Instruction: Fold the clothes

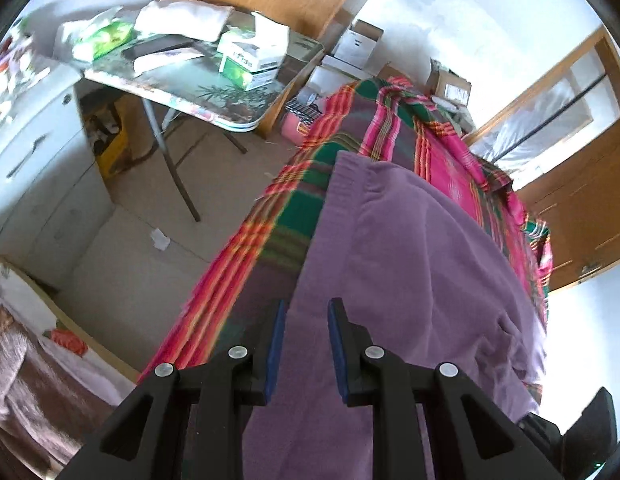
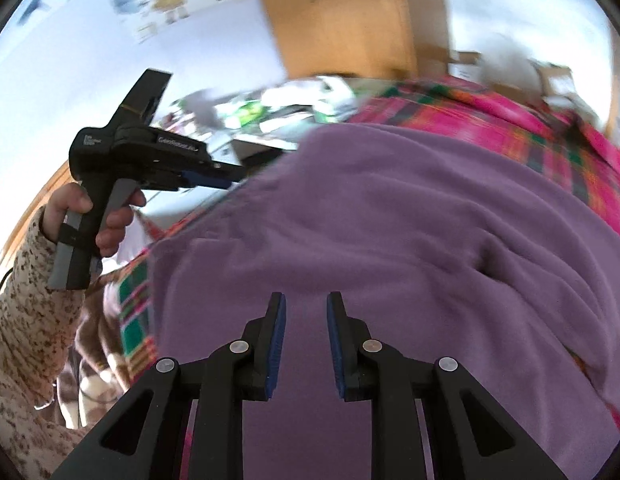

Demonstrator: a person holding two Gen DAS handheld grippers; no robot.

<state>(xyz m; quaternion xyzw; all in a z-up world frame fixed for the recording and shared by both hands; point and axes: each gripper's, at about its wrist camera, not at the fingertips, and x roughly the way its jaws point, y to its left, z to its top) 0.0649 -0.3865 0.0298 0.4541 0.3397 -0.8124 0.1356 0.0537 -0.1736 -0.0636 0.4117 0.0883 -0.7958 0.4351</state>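
A purple fleece garment (image 1: 409, 248) lies spread over a bright pink-and-green plaid blanket (image 1: 294, 184). My left gripper (image 1: 306, 314) is open and hovers above the garment's left edge, with nothing between its blue pads (image 1: 276, 344). In the right wrist view the same garment (image 2: 369, 216) fills the middle, wrinkled on its right side. My right gripper (image 2: 306, 306) is open just above the cloth and holds nothing. A hand in a speckled sleeve (image 2: 26, 320) holds the left gripper (image 2: 226, 178) at the garment's far left corner.
A folding table (image 1: 230, 112) piled with boxes and packets stands beyond the blanket's left edge, beside a white cabinet (image 1: 42, 168). Cardboard boxes (image 1: 449, 84) sit past the blanket's far end. Wooden doors (image 1: 581, 184) are on the right. Bare floor (image 1: 150, 272) lies to the left.
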